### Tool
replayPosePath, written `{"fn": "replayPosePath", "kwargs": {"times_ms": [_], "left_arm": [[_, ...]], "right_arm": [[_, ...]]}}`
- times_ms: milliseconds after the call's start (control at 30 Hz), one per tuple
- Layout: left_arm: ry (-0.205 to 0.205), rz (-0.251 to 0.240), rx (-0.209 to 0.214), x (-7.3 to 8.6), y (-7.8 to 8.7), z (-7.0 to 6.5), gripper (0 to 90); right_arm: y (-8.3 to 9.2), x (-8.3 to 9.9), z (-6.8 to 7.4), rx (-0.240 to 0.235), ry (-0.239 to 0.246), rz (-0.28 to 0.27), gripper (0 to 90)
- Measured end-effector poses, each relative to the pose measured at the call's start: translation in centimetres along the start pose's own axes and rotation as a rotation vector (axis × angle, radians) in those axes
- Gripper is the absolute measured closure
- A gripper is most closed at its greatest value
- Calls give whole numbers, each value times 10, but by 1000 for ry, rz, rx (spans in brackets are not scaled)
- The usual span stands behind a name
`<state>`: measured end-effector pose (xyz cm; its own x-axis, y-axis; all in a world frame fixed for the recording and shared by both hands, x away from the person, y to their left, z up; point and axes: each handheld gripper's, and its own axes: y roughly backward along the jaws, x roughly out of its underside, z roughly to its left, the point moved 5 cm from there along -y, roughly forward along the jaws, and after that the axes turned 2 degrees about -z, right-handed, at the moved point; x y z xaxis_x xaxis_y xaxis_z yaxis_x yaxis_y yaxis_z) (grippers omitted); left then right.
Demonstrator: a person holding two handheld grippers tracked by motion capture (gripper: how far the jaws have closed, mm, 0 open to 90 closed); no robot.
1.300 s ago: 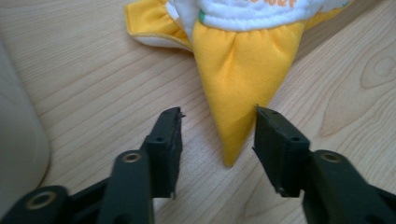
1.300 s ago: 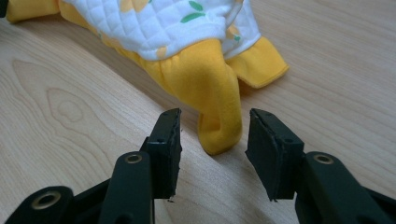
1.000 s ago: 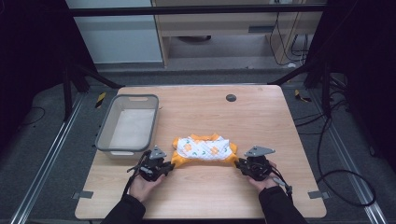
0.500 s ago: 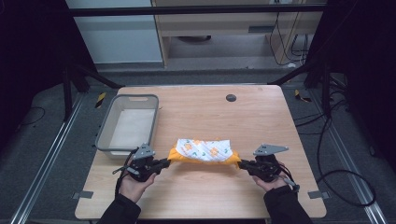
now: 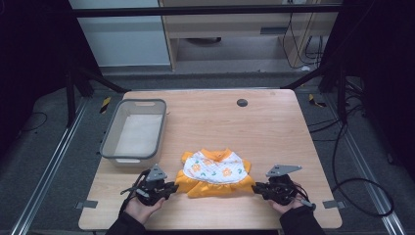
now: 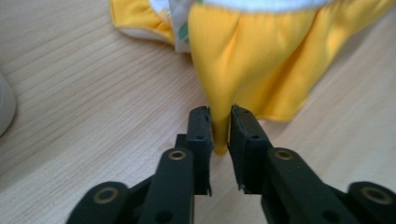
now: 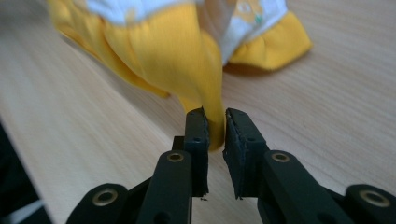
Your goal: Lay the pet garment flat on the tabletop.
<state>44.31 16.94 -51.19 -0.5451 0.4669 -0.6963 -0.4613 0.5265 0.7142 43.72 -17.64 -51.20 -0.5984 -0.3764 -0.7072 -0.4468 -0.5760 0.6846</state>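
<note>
**Small garment held by both hem corners**

Left gripper (image 6: 219,133) and right gripper (image 7: 215,130) each pinch a yellow hem corner of the garment (image 5: 214,172), lying spread near the tabletop's (image 5: 274,127) front edge. Spreading appears largely done; release remains. The grey bin (image 5: 110,134), at the left edge, obstructs nothing.

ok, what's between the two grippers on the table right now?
In the high view, just the orange and white garment, spread on the table between the left gripper and right gripper. Each clamps an orange hem corner, as both gripper views show.
</note>
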Motion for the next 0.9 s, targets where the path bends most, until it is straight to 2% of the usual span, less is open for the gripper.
{"fn": "replayPosePath", "kwargs": {"times_ms": [100, 133, 200, 233, 267, 300, 467, 533, 567, 600, 633, 700, 767, 867, 900], "left_arm": [[-9, 11, -17, 3, -6, 1, 704], [-27, 9, -43, 3, -8, 3, 666], [-28, -20, -56, 2, -5, 5, 603], [-28, -41, -60, 0, -3, 5, 559], [-28, -41, -60, 0, -3, 5, 531], [-28, -66, -66, -1, 1, 6, 531], [-19, -170, -95, -12, 21, 15, 477], [-7, -195, -112, -19, 27, 22, 465], [-3, -204, -115, -24, 28, 25, 465], [0, -223, -132, -34, 30, 31, 465], [0, -223, -132, -34, 30, 31, 467], [-12, -229, -150, -46, 29, 36, 472], [-11, -232, -159, -60, 23, 40, 483], [-10, -216, -162, -81, 6, 48, 492], [-13, -209, -169, -87, 0, 51, 505]], "right_arm": [[-10, 5, -5, 46, 6, 28, 743], [-11, 6, -6, 48, 4, 30, 724], [-10, 6, -7, 60, 13, 17, 699], [-9, 5, -7, 57, 7, 1, 678], [-6, 4, -7, 57, 6, -12, 667], [-6, 4, -7, 57, 6, -12, 667], [10, -6, -9, 65, 20, -126, 586], [17, -15, -13, 80, 30, -182, 558], [17, -15, -13, 80, 30, -182, 558], [21, -24, -19, 91, 20, -218, 546], [22, -29, -22, 98, 12, -236, 538], [23, -34, -25, 104, 6, -248, 536], [19, -49, -37, 124, -17, -261, 539], [12, -57, -45, 129, -33, -257, 555], [1, -64, -53, 136, -42, -251, 563]]}}
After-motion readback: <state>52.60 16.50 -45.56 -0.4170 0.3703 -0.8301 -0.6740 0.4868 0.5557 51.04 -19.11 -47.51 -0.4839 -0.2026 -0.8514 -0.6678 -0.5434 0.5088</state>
